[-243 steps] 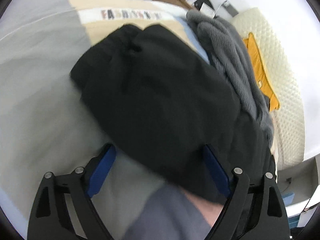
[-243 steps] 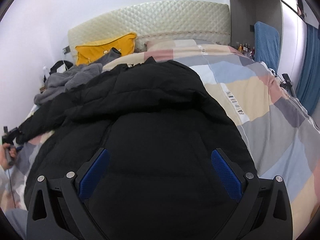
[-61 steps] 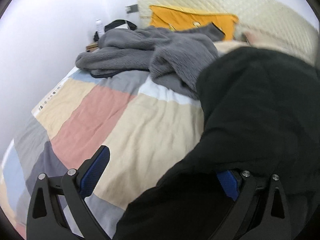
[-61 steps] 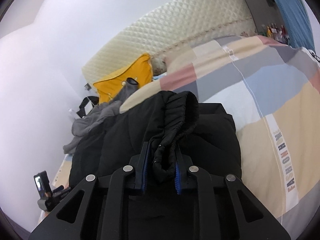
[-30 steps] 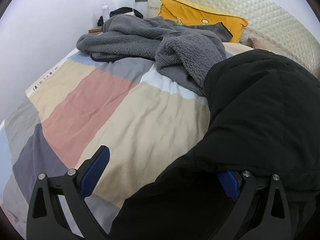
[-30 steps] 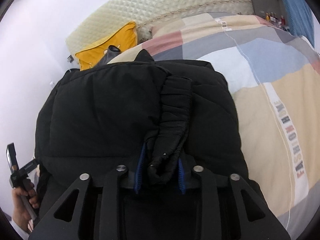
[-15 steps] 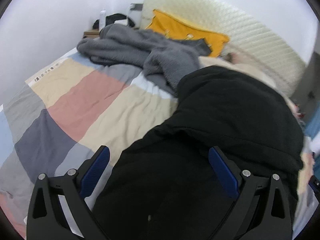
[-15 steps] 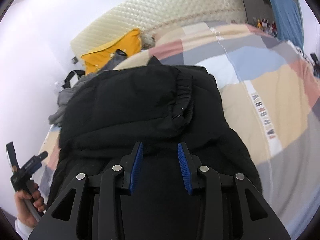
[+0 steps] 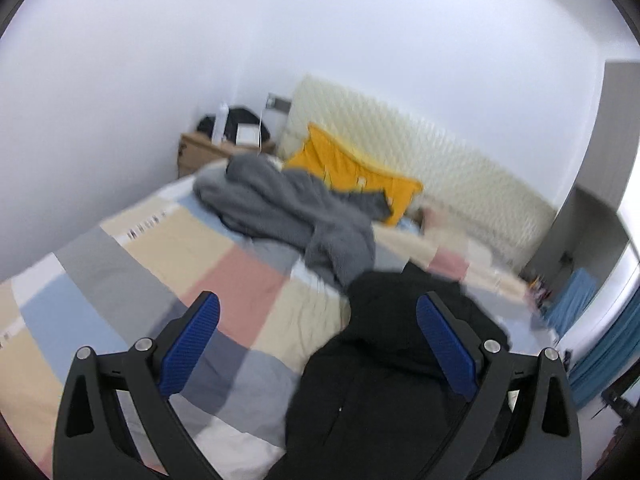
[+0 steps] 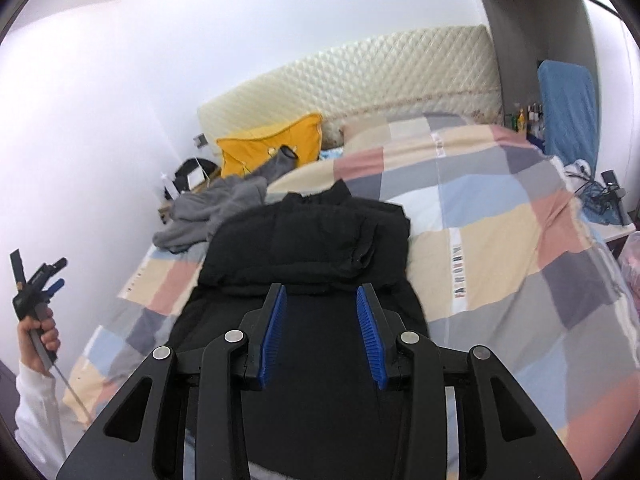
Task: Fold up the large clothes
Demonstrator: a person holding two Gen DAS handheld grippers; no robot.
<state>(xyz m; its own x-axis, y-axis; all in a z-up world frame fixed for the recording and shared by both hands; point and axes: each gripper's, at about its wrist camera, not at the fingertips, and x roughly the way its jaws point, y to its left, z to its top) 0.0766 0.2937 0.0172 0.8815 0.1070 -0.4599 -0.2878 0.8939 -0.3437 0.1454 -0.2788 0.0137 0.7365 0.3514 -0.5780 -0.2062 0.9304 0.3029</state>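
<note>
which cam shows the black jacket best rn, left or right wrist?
Right wrist. The black jacket lies there nearly whole and sharp, folded top and lower body, centred on the patchwork duvet. Left wrist shows only its near part, blurred and cut off by the frame's bottom edge and the claw's fingers.

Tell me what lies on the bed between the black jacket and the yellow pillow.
A crumpled grey fleece garment lies between the black jacket and the yellow pillow, one sleeve reaching up onto the pillow; both wrist views show it.

My left view is motion-blurred; the black padded jacket's (image 9: 384, 380) near end is cut off by the lower edge.
</note>
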